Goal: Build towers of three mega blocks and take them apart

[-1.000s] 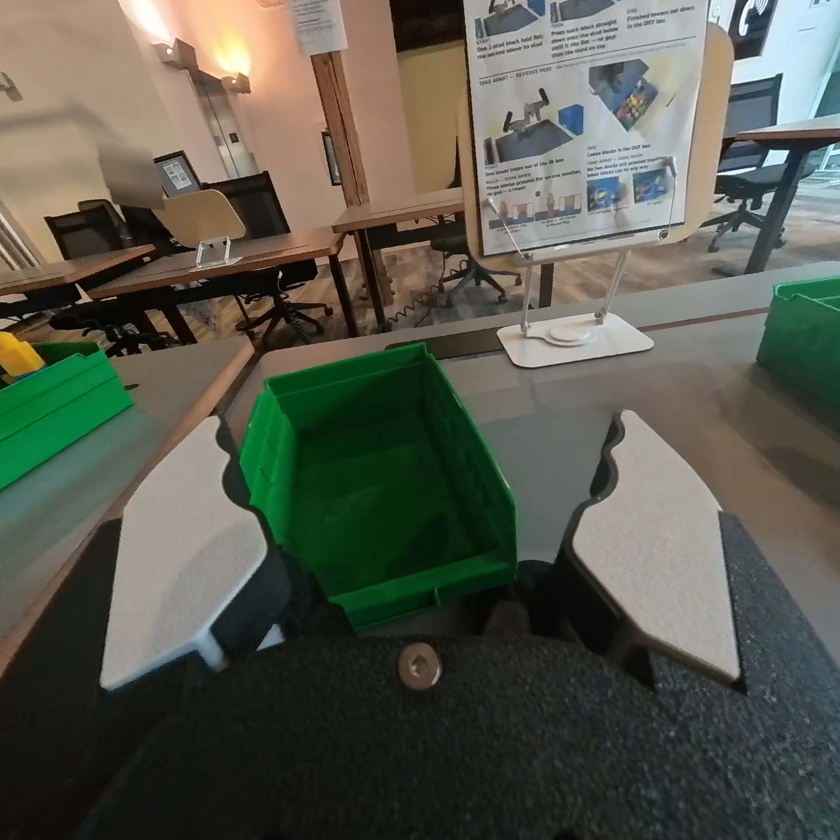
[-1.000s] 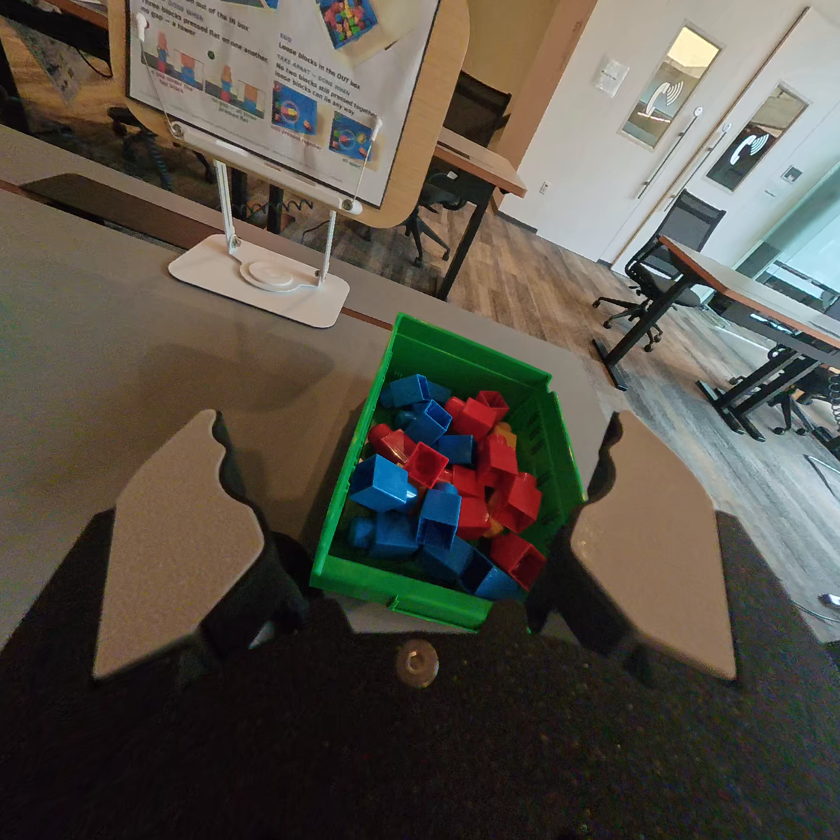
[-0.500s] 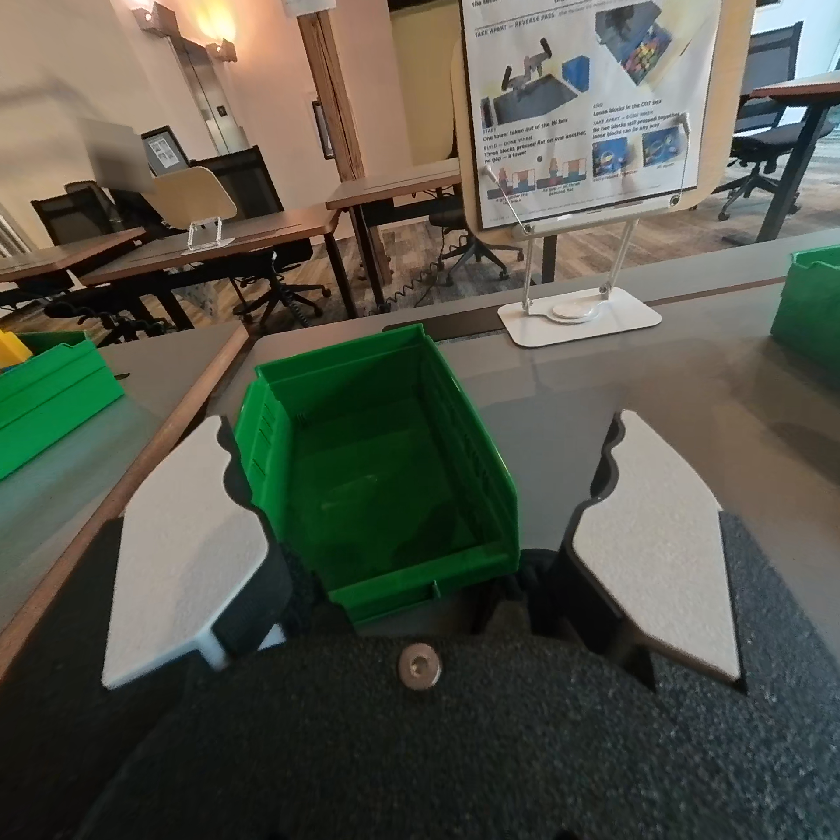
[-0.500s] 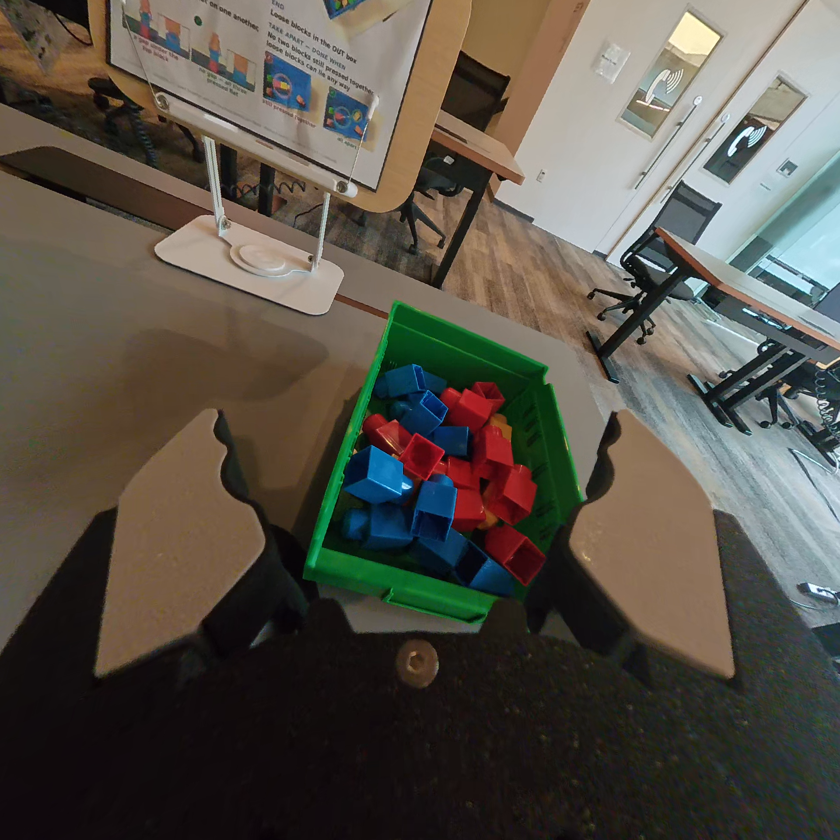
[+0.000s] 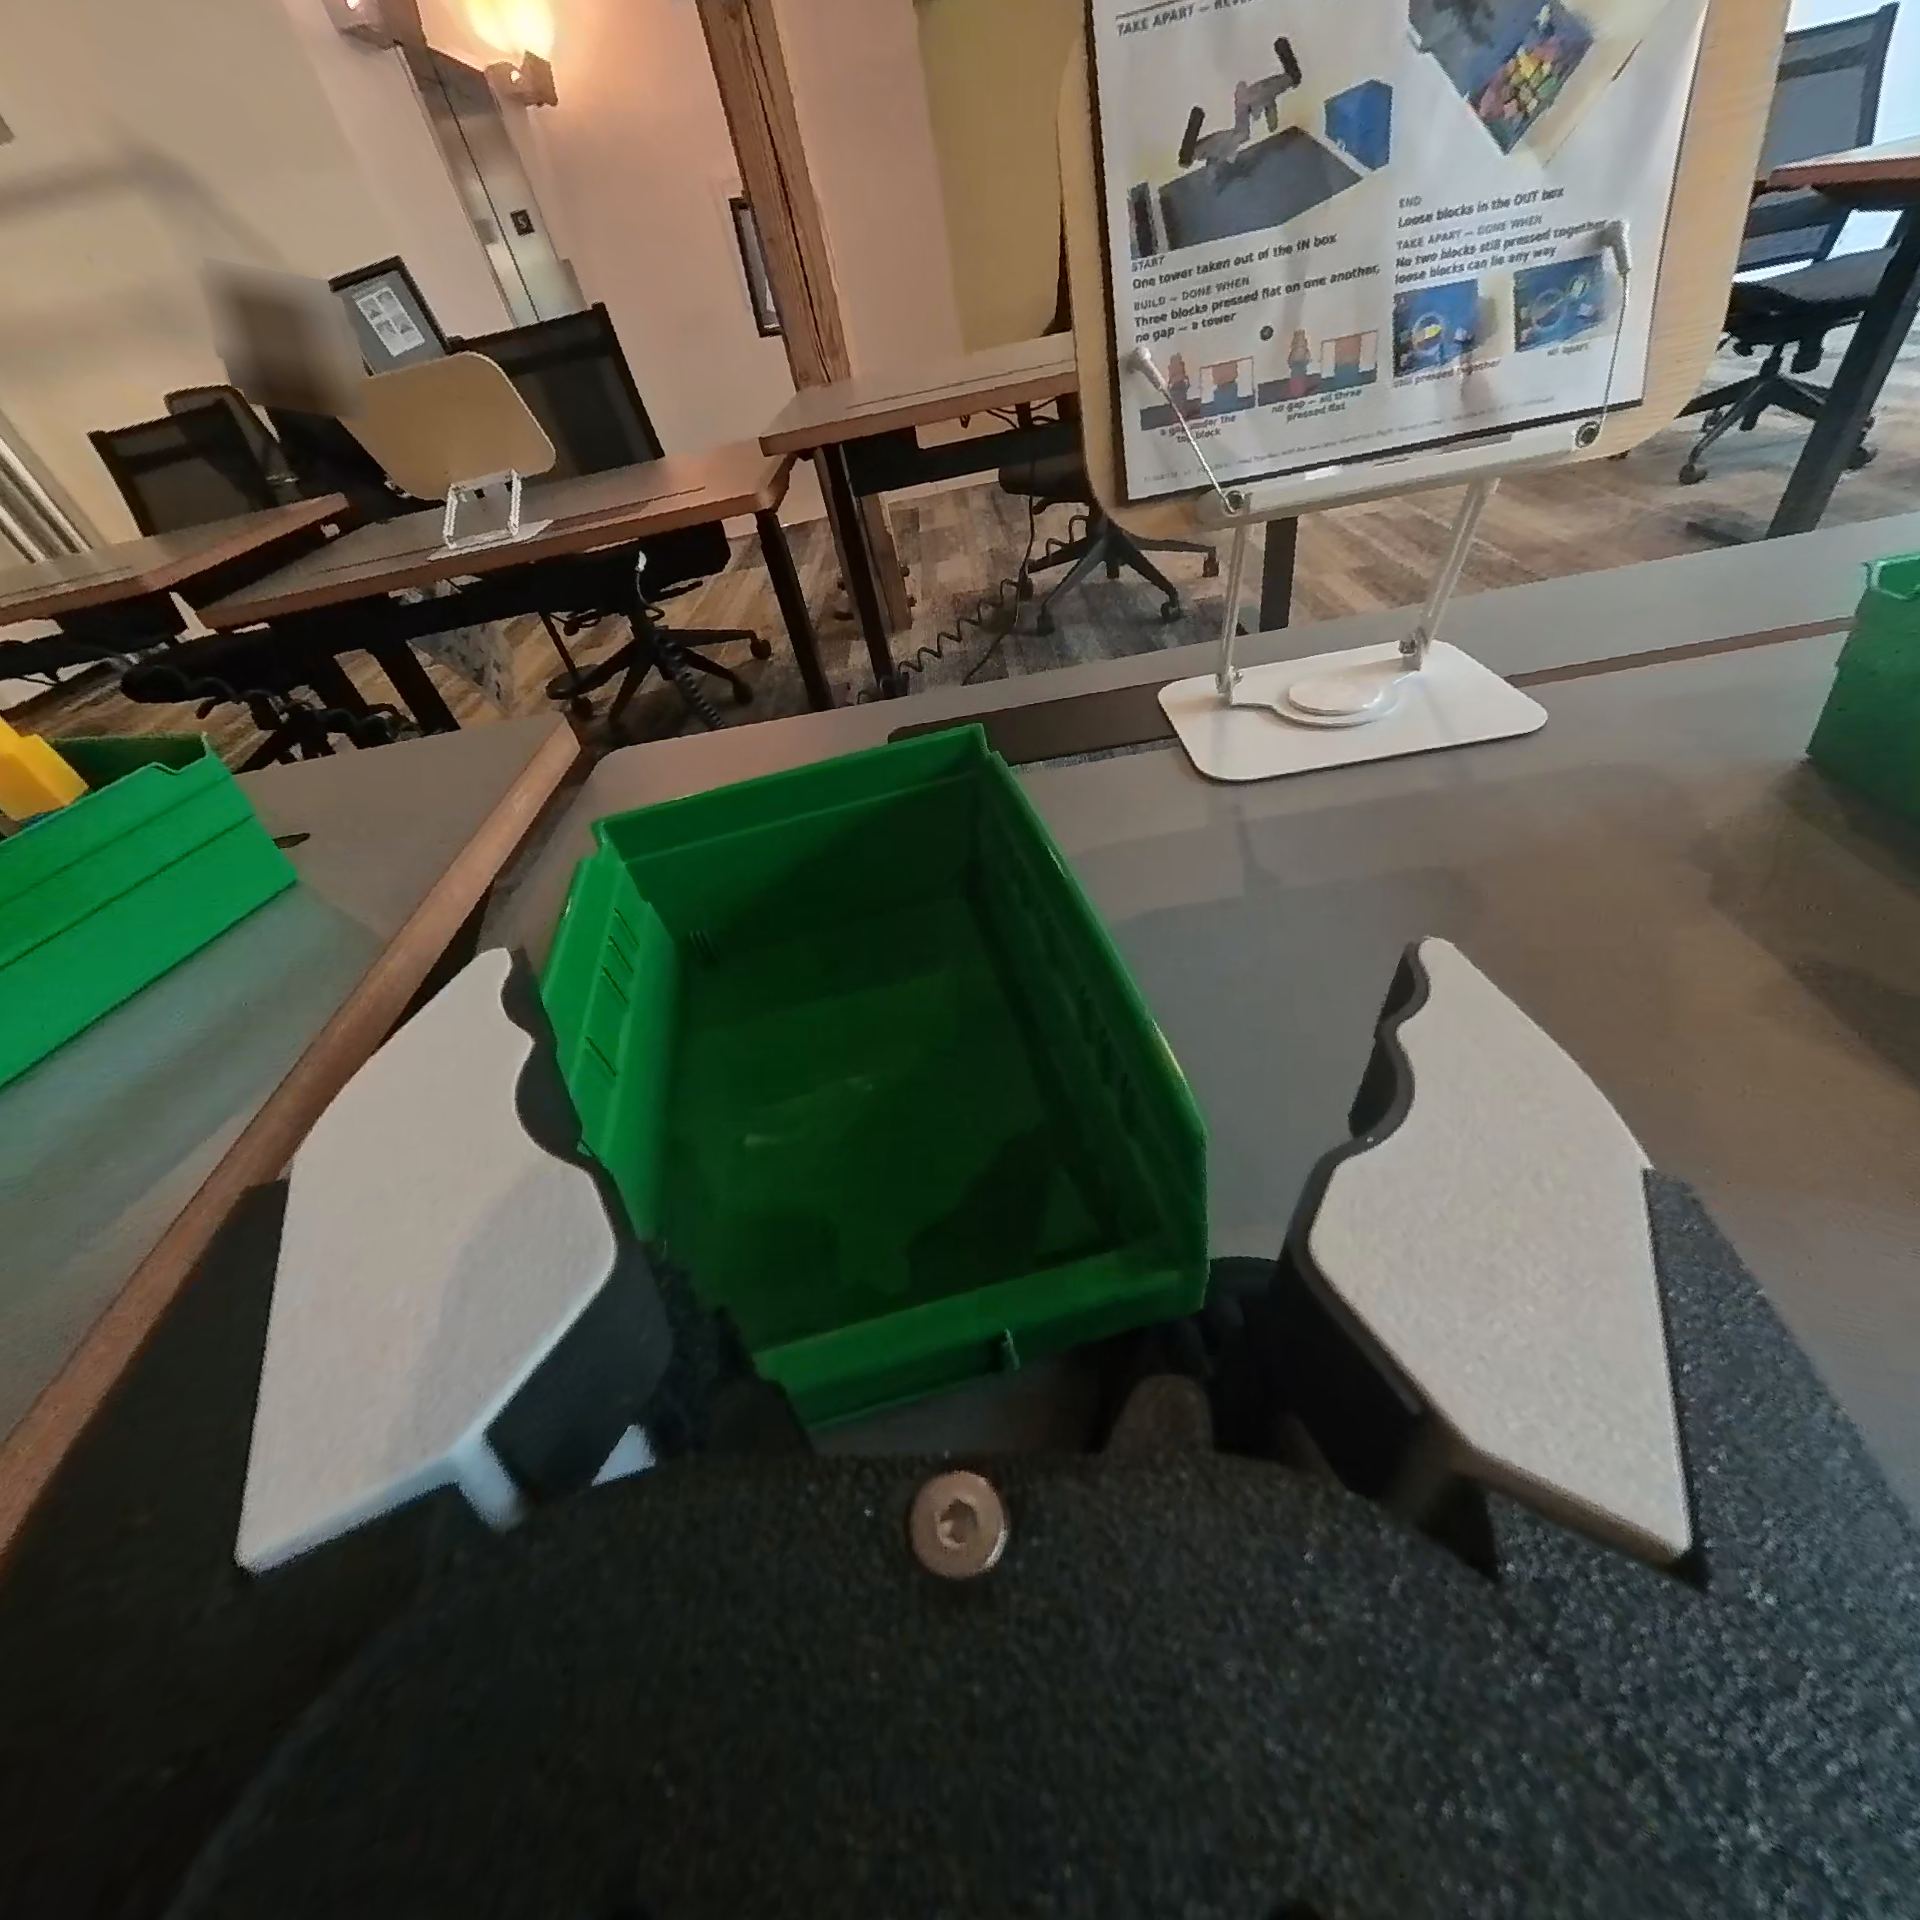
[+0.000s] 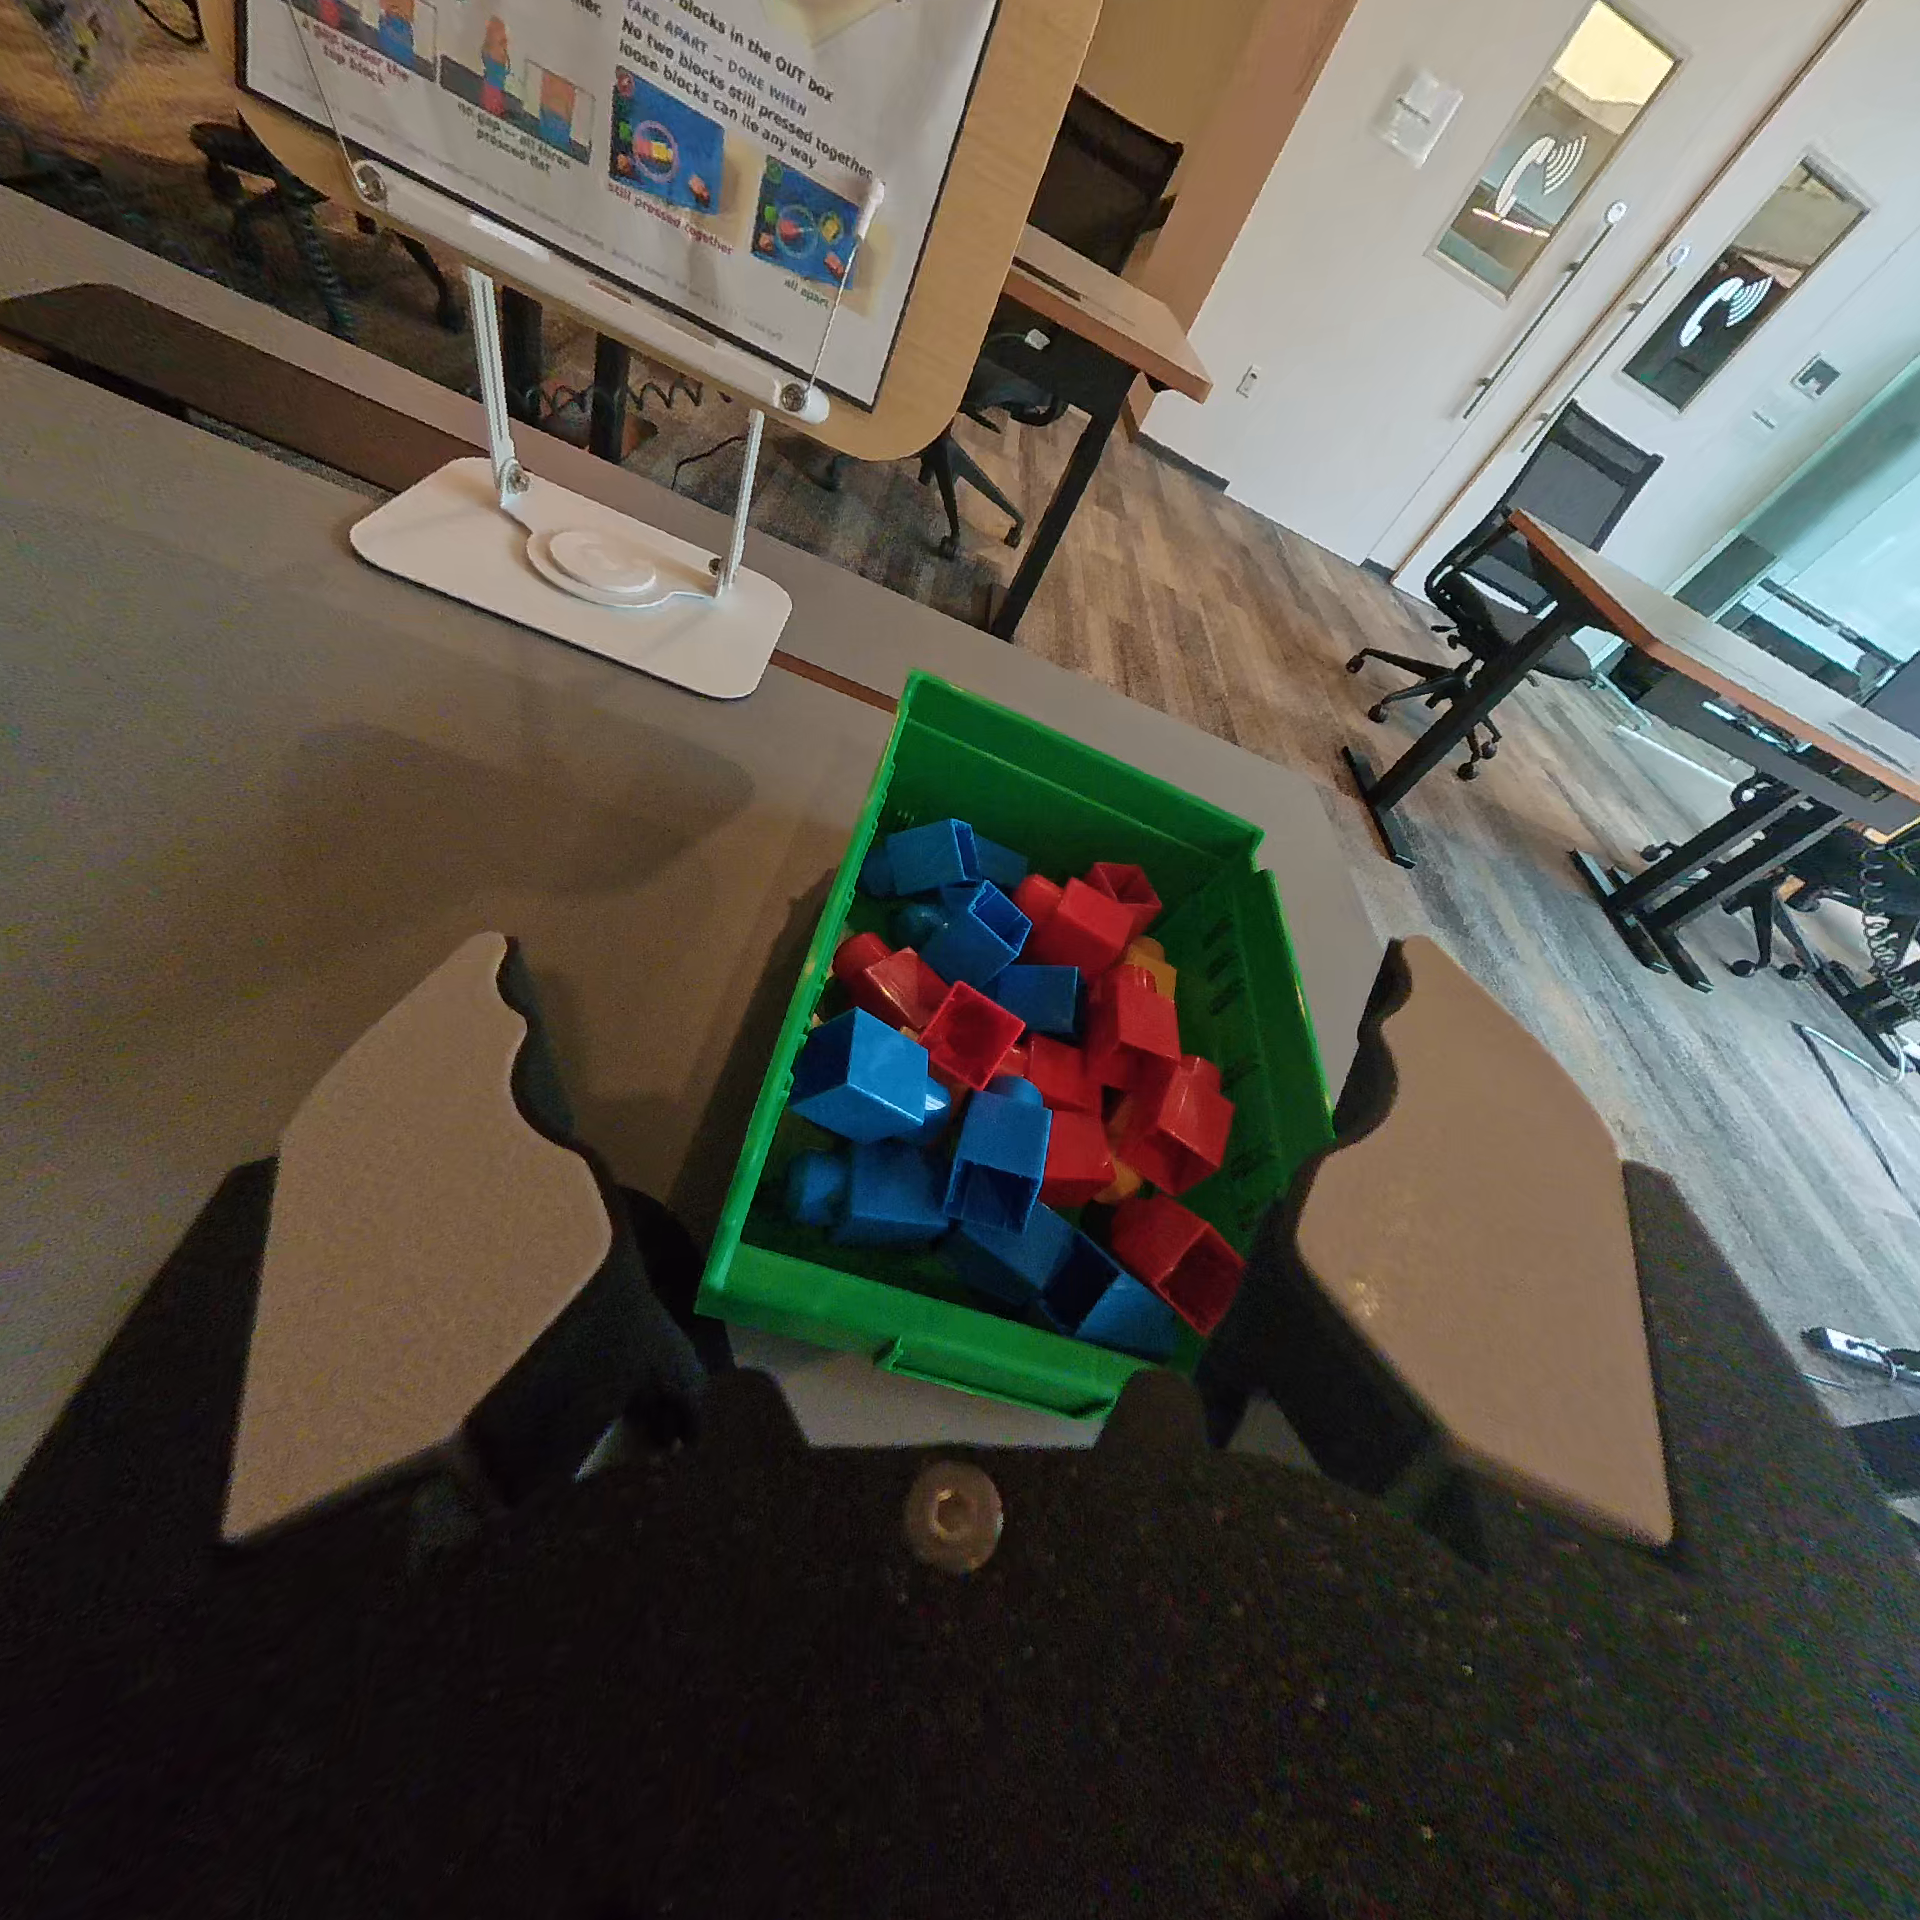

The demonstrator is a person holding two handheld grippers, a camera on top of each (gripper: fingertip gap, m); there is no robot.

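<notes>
Grey table (image 5: 1403,935) carries two green bins (image 5: 1091,1049) (image 6: 1039,1345), white stand (image 6: 582,582).

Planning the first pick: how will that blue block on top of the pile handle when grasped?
The blue block looks like hollow, rigid plastic, so probably light. Its glossy faces may slip. Lying tilted on loose blocks, it could shift when touched.

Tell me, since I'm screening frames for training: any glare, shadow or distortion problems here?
Left wrist view: glare streaks on the grey tabletop, wide-angle bending, empty green plastic bin sharp. Right wrist view: darker foreground, soft shadow on the table, red and blue blocks sharp.
</notes>
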